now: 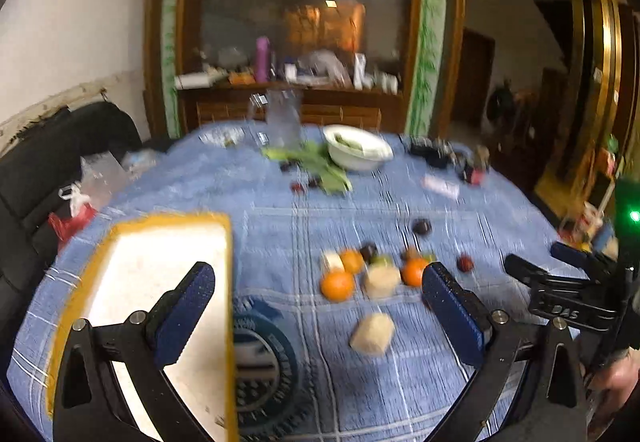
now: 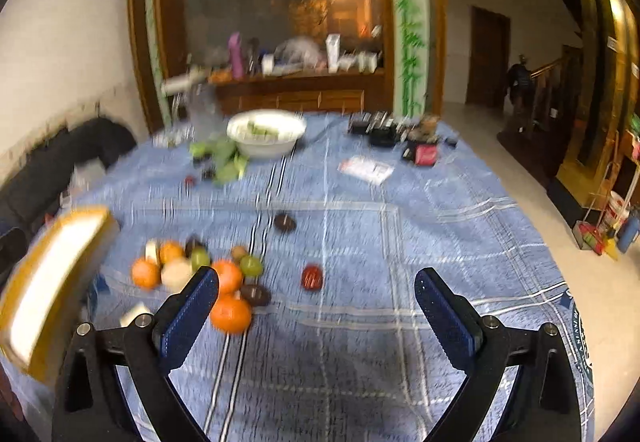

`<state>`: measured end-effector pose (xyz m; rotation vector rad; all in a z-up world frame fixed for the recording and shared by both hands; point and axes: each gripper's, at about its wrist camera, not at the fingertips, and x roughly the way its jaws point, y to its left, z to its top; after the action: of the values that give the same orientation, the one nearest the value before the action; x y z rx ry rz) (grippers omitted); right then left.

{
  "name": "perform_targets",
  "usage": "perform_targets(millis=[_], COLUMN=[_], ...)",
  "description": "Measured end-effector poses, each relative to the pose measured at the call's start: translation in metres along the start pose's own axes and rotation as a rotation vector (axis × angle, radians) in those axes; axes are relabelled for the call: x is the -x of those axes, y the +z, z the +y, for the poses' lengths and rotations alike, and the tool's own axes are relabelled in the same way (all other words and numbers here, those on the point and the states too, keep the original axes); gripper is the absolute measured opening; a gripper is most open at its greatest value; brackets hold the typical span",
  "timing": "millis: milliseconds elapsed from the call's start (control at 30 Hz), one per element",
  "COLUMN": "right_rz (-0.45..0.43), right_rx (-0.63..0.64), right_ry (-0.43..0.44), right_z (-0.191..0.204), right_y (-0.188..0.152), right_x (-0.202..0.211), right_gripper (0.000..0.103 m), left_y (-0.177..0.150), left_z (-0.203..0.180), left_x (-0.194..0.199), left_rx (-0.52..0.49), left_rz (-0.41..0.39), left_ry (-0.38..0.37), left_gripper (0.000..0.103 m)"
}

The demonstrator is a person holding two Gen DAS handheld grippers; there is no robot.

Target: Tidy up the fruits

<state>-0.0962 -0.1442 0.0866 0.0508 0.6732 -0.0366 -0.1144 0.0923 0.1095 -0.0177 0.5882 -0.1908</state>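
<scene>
Beyond hand-held gripper (image 2: 316, 312), fruits (image 2: 200, 270), apart

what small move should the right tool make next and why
Probably ease the open right tool forward and left onto the nearest orange. Both tools are empty, the fruit lies loose on the blue cloth, and the yellow-rimmed tray sits empty beside it.

We logged both grippers: left gripper (image 1: 319, 316) and right gripper (image 2: 317, 318), black frames, blue textured pads, silver screws.
</scene>
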Motion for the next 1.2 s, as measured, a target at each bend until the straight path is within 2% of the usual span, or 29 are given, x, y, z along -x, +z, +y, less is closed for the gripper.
perform_targets(millis=[67, 100, 133, 200, 333, 400, 533, 667, 733, 800, 867, 967, 1033, 1167, 1200], right_rz=[0.056, 0.078, 0.11, 0.152, 0.184, 0.205, 0.227, 0.246, 0.255, 0.255, 0.255, 0.246, 0.242, 0.247, 0.247], right_rx=[0.022, 0.022, 0.017, 0.002, 0.017, 0.019, 0.032, 0.037, 0.038, 0.048, 0.02, -0.01, -0.031, -0.055, -0.058], right_ry=[0.053, 0.087, 0.13, 0.194, 0.238, 0.247, 0.228, 0.216, 0.221, 0.184, 0.214, 0.21, 0.226, 0.242, 0.244], right_z=[0.01, 0.012, 0.015, 0.022, 0.035, 0.04, 0.047, 0.05, 0.052, 0.052, 0.044, 0.035, 0.029, 0.023, 0.022], right_y=[-0.006, -0.008, -0.01, -0.013, -0.02, -0.022, -0.023, -0.023, -0.026, -0.026, -0.027, -0.027, -0.027, -0.027, -0.027], right_x=[-0.008, -0.011, -0.017, -0.027, -0.038, -0.044, -0.057, -0.067, -0.072, -0.075, -0.075, -0.075, -0.073, -0.073, -0.073], right_gripper=[0.084, 0.071, 0.067, 0.066, 0.066, 0.066, 0.066, 0.065, 0.049, 0.039, 0.039, 0.039, 0.039, 0.039, 0.039], left_y=[-0.003, -0.003, -0.003, -0.003, -0.006, -0.009, -0.014, -0.018, -0.022, -0.026, -0.029, -0.032, -0.033, -0.035, -0.036], left_z=[0.0, 0.0, -0.001, 0.0, 0.006, 0.009, 0.004, -0.007, -0.015, -0.023, -0.029, -0.04, -0.046, -0.051, -0.051], left_x=[-0.002, -0.001, -0.003, -0.002, -0.009, -0.017, -0.027, -0.033, -0.038, -0.044, -0.049, -0.054, -0.059, -0.08, -0.085], left_rx=[0.001, -0.005, -0.012, -0.022, 0.004, 0.026, 0.03, -0.021, -0.057, -0.09, -0.113, -0.156, -0.182, -0.201, -0.199], left_rz=[0.012, 0.008, 0.007, -0.004, 0.035, 0.067, 0.101, 0.122, 0.14, 0.164, 0.18, 0.189, 0.2, 0.252, 0.266], left_ry=[-0.026, -0.034, -0.029, -0.035, -0.086, -0.13, -0.171, -0.19, -0.191, -0.2, -0.208, -0.204, -0.199, -0.179, -0.168], left_gripper=[0.103, 0.103, 0.103, 0.103, 0.102, 0.094, 0.093, 0.093, 0.093, 0.093, 0.093, 0.093, 0.088, 0.07, 0.069])
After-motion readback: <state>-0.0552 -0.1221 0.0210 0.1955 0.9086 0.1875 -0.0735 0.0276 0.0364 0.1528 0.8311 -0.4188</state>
